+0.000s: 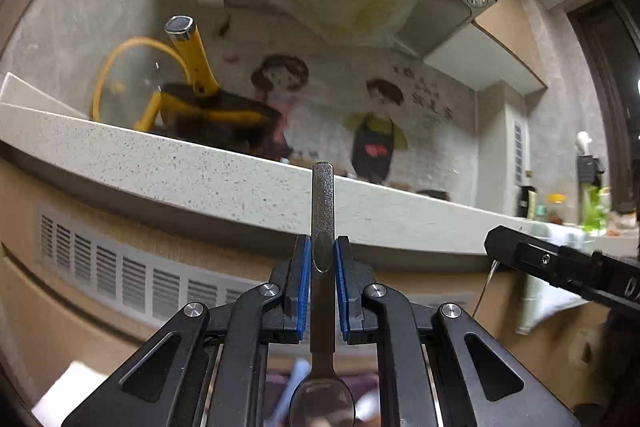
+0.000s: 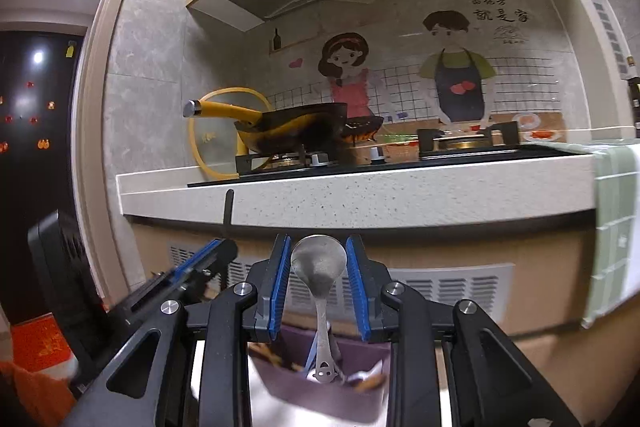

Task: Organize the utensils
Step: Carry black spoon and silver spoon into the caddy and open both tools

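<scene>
My left gripper (image 1: 322,247) is shut on the handle of a dark metal spoon (image 1: 322,195). The handle sticks out past the blue pads and the bowl lies back near the camera. My right gripper (image 2: 318,247) is shut on the bowl of a silver spoon (image 2: 318,263), whose handle hangs back over a purple container (image 2: 280,355) holding other utensils. The left gripper (image 2: 222,247) also shows at the left of the right wrist view, with its spoon handle (image 2: 229,207) pointing up. The right gripper (image 1: 560,267) shows at the right edge of the left wrist view.
A speckled countertop edge (image 2: 360,199) runs across in front of both grippers. On the stove stands a black wok with a yellow handle (image 2: 224,111), with a glass lid (image 2: 212,143) behind it. A vent grille (image 2: 448,287) is below the counter. A green towel (image 2: 612,227) hangs at the right.
</scene>
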{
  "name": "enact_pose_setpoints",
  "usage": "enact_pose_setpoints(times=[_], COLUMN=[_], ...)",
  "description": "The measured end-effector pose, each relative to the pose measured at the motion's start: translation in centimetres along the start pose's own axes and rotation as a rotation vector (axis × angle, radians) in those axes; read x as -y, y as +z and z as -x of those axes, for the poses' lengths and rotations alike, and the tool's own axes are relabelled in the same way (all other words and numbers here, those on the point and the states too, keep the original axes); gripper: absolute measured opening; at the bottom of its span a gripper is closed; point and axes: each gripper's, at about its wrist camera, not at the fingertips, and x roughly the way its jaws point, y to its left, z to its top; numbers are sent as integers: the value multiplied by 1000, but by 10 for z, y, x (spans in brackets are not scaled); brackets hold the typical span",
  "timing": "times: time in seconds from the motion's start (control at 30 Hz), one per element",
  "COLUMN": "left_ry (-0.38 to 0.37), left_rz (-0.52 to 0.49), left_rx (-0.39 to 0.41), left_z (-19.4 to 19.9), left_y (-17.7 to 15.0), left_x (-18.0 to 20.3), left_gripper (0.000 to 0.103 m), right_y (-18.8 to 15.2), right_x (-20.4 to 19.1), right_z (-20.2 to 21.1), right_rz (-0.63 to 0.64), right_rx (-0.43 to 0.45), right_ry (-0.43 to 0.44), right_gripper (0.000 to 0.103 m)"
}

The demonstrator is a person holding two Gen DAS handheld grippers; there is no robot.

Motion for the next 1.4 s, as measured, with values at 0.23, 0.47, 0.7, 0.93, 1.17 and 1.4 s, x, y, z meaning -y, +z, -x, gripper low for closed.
enact_pose_setpoints(times=[0.23, 0.47, 0.7, 0.93, 1.17, 1.4], left_ry=[25, 26, 8, 5, 19, 88], left_rz=[-159, -120, -110, -98, -37, -72], left_rx=[150, 10, -113, -264, -421, -488], left_z=[-28, -45, -31, -26, -29, 32], left_y=[-44, -72, -75, -87, -84, -50], left_x=[3, -24, -30, -33, -47, -37], left_gripper=[12, 12, 12, 13, 37, 43], right_y=[-24, -54, -80, -101, -110, -98], right_x=[18, 31, 38, 40, 40, 35], right_z=[-52, -85, -103, -114, -120, -46], right_rz=[5, -21, -61, -60, -65, -156], right_rx=[-57, -139, -239, -338, -475, -447], right_ry=[15, 8, -17, -66, -69, -136], right_gripper=[26, 26, 26, 26, 29, 32])
